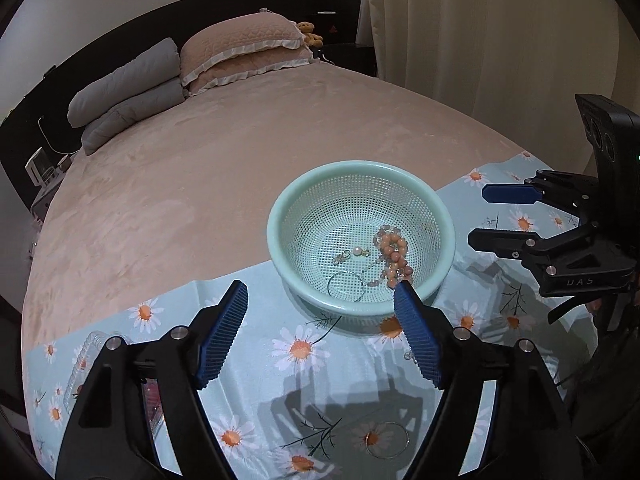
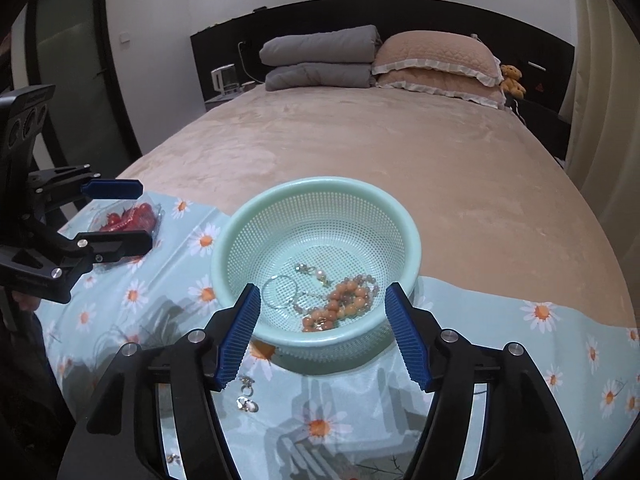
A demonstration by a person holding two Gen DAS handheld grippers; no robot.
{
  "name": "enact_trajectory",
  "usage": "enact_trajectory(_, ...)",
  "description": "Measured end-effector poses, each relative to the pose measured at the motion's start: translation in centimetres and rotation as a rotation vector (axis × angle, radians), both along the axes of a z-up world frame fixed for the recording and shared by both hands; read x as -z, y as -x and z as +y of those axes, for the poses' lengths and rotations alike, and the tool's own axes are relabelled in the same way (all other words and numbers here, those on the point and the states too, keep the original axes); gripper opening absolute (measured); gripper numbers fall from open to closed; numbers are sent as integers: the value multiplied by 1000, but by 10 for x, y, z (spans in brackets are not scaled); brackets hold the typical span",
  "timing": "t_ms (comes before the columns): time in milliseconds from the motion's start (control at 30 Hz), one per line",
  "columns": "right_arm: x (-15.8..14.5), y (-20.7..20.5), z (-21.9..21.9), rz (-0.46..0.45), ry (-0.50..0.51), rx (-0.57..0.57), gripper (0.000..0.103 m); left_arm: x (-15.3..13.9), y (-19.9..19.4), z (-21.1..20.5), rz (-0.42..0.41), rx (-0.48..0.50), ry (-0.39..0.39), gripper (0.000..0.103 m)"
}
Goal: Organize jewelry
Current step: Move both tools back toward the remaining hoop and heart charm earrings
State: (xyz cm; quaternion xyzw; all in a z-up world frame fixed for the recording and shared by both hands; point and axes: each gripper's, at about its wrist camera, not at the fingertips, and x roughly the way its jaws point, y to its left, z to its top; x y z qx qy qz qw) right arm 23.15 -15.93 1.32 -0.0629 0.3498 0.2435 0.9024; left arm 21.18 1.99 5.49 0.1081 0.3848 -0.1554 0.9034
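Observation:
A mint-green mesh basket (image 1: 276, 236) (image 2: 224, 256) stands on a daisy-print cloth on the bed. In it lie an orange bead bracelet (image 1: 394, 254) (image 2: 340, 304), a pearl earring (image 1: 356, 252) (image 2: 319, 274) and a thin silver hoop (image 1: 345, 286) (image 2: 280, 291). Another silver hoop (image 1: 387, 439) lies on the cloth in front of the basket. Small silver pieces (image 2: 247, 394) lie on the cloth by my right gripper's left finger. My left gripper (image 1: 320, 292) is open and empty, left of the basket's front. My right gripper (image 2: 320, 294) is open and empty over the basket's near rim.
A clear plastic box of red items (image 2: 130, 218) sits on the cloth at the left, partly seen in the left wrist view (image 1: 86, 364). Pillows (image 2: 436, 64) and a folded grey quilt (image 2: 320, 60) lie at the headboard. A curtain (image 1: 480, 40) hangs at the right.

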Motion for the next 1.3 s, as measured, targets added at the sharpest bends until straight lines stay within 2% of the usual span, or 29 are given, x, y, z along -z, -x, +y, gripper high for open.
enact_trajectory(67, -3, 9, 3, -3, 6, -14, 63, -2, 8, 3, -1, -5, 4, 81)
enact_trajectory(300, -6, 37, 13, -7, 43, -63, 67, 0, 35, 7, 0, -18, -26, 82)
enact_trajectory(400, -2, 44, 17, 0, 48, -66, 73, 6, 44, 8, 14, -23, -40, 88)
enact_trajectory(467, 2, 49, 20, -4, 58, -66, 86, 9, 49, 10, 23, -23, -41, 88)
enact_trajectory(700, 24, 55, 30, 34, 93, -73, 86, 16, 66, 17, 19, -51, -45, 97)
enact_trajectory(900, 43, 59, 33, 29, 107, -82, 86, 33, 75, 15, 23, -52, -58, 97)
enact_trajectory(1000, 57, 62, 34, 36, 120, -81, 86, 47, 76, 14, 53, -54, -57, 97)
enact_trajectory(1100, 73, 65, 34, 59, 118, -82, 85, 64, 79, 9, 51, -78, -99, 97)
enact_trajectory(1300, 104, 71, 44, 98, 173, -92, 84, 104, 80, 0, 144, -49, -109, 97)
